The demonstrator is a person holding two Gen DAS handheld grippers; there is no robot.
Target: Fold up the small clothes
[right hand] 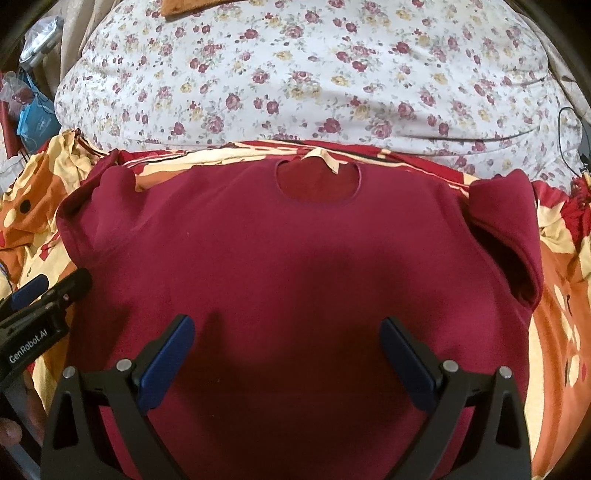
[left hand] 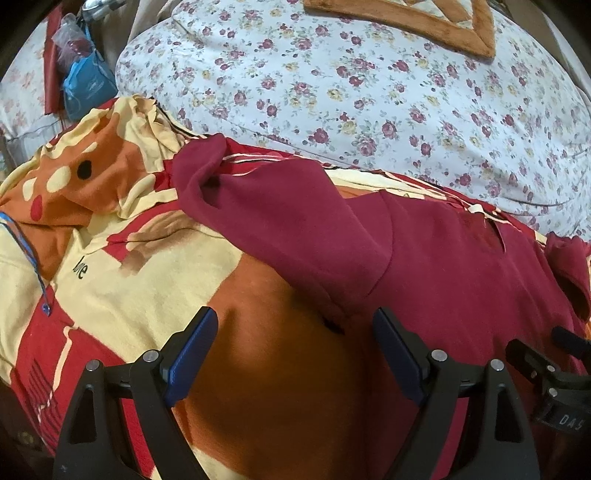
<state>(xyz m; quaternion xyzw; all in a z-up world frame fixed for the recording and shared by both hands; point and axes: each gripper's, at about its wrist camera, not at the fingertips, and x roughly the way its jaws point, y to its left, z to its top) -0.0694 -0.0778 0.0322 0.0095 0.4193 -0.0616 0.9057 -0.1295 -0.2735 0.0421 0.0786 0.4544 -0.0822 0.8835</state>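
A dark red short-sleeved shirt [right hand: 288, 251] lies spread flat, front up, neck hole [right hand: 317, 182] toward the far side, on a red, cream and orange bedspread [right hand: 561, 306]. My right gripper [right hand: 288, 328] is open and empty, hovering over the shirt's lower middle. My left gripper [left hand: 295, 325] is open and empty at the shirt's left edge, over its left sleeve [left hand: 288, 206] and the bedspread [left hand: 147, 280]. The left gripper also shows at the left edge of the right wrist view [right hand: 44, 291].
A large white floral pillow [right hand: 303, 77] lies just beyond the shirt, also in the left wrist view [left hand: 351, 96]. An orange-edged mat [left hand: 424, 22] rests on it. Blue and red bags [left hand: 81, 77] sit at the far left.
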